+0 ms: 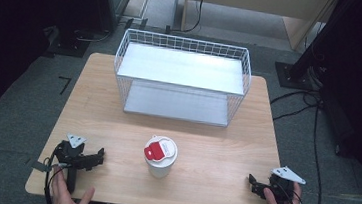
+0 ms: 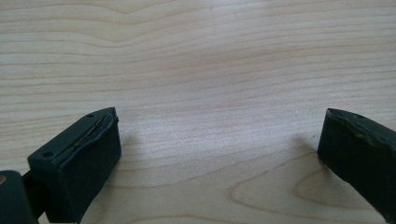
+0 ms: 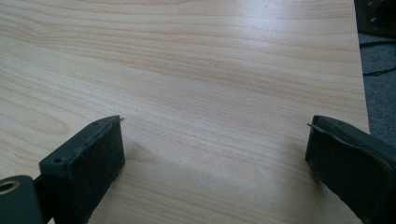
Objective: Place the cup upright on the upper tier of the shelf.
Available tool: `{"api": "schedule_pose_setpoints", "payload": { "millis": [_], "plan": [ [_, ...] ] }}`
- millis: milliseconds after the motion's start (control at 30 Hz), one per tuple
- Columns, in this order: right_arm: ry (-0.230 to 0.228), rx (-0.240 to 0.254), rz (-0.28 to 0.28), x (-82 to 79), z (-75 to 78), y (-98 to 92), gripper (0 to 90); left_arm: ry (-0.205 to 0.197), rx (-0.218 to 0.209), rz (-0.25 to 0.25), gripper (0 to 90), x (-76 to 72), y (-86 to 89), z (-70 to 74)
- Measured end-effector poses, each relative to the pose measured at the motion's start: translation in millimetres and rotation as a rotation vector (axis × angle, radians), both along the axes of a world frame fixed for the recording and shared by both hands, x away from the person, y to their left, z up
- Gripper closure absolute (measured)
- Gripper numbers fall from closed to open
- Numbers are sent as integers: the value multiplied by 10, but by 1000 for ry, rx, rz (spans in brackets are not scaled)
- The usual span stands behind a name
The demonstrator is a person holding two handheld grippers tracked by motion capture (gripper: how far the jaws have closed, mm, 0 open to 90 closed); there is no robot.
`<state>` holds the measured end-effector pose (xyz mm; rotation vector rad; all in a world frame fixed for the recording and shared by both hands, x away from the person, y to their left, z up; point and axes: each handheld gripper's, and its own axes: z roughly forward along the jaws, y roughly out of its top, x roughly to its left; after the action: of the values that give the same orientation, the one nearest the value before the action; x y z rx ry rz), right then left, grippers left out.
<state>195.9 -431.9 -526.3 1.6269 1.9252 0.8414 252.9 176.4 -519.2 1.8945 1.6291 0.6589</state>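
A white cup (image 1: 160,163) with a red and white lid stands upright at the front middle of the wooden table (image 1: 215,140). My left gripper (image 1: 96,158) rests on the table near the front left corner, to the left of the cup and apart from it. In the left gripper view its jaws (image 2: 219,135) stand wide open over bare wood. My right gripper (image 1: 255,184) lies at the front right edge with a hand on it. Its jaws (image 3: 215,140) are also open, with nothing between them.
A white wire basket (image 1: 181,77) with two flat shelves stands at the back middle of the table. Cables (image 1: 312,124) and dark stands lie on the grey floor to the right. The table's right edge (image 3: 362,84) is close to my right gripper.
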Motion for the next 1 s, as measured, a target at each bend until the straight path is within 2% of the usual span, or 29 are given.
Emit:
{"api": "schedule_pose_setpoints", "payload": {
  "millis": [133,233,367,500,700,733,833,1000],
  "plan": [
    [2,1,-1,-1,2,0,43,-1,-1,1,0,1,-1,0],
    [-1,5,-22,3,3,55,45,-1,-2,1,0,1,-1,-1],
    [-3,20,8,-22,12,171,45,0,-2,4,0,3,-1,0],
    [-28,49,19,-15,68,269,45,0,-2,17,0,11,-7,0],
    [-40,49,45,2,136,380,45,-3,-8,17,0,10,-2,-1],
    [-41,47,53,-1,152,418,45,-7,-22,19,0,7,8,0],
    [-47,50,63,-6,176,463,45,-7,-29,16,0,4,19,3],
    [-75,58,89,-9,213,584,48,-1,-3,17,0,10,-7,-1]
  ]
}}
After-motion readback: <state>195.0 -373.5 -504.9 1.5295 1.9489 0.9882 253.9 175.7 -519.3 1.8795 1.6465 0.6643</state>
